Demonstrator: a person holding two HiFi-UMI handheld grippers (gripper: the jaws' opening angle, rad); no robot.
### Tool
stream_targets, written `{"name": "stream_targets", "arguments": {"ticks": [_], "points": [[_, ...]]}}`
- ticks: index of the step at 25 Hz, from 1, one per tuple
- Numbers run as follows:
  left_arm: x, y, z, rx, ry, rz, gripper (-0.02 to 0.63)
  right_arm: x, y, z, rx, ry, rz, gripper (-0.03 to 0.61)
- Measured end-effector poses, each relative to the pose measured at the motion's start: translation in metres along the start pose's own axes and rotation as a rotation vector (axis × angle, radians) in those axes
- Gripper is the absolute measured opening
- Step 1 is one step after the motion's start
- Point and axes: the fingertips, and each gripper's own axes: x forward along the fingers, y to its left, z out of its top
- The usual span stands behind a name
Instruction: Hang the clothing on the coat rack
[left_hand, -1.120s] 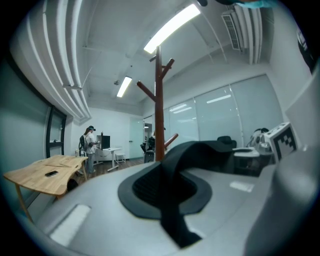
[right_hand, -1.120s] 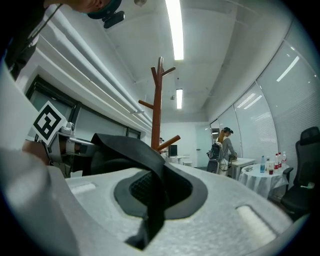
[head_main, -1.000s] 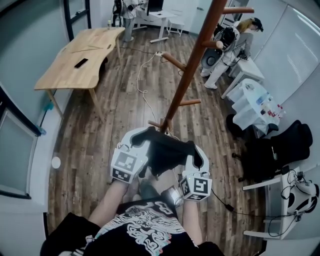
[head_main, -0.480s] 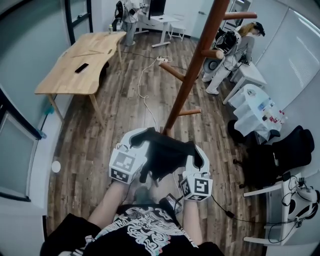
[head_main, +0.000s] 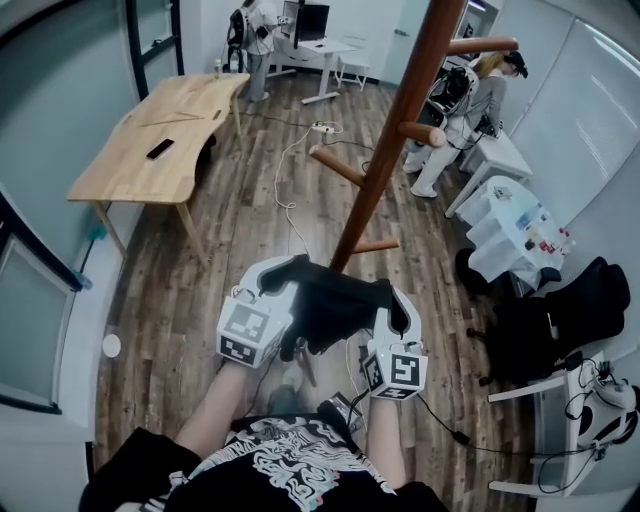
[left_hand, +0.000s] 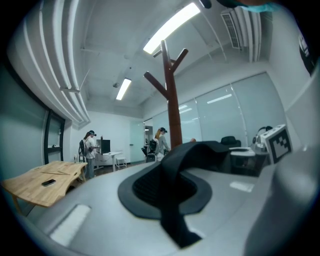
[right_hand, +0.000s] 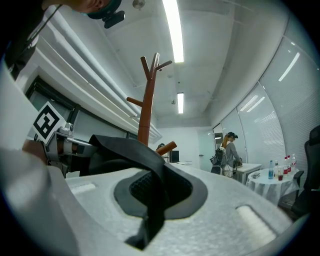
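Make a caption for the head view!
Left hand-held gripper and right hand-held gripper hold black clothing near coat rack.

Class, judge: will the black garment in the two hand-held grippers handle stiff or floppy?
Probably floppy: the black garment sags between the left hand-held gripper and right hand-held gripper. Likely light: thin pinched folds carry it.

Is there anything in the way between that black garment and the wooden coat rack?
Nothing visible. The garment, held by the left gripper and right gripper, faces the rack across open air. A cable lies low beside its base.
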Motion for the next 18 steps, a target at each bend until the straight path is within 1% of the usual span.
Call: {"name": "stream_targets", "arguments": {"ticks": [5, 12, 18], "points": [[0.017, 0.008, 0.001, -0.02, 0.011, -0.007, 0.014, 0.015, -0.007, 0.0, 0.008, -0.005, -0.001, 0.011], [0.037, 0.016, -0.016, -0.022, 0.053, -0.032, 0.014, 0.031, -0.014, -0.02, 0.031, 0.017, -0.005, 0.011], [0.046, 0.021, -0.033, -0.059, 0.083, -0.047, 0.014, 0.04, -0.016, -0.037, 0.038, 0.056, -0.004, 0.011]]}}
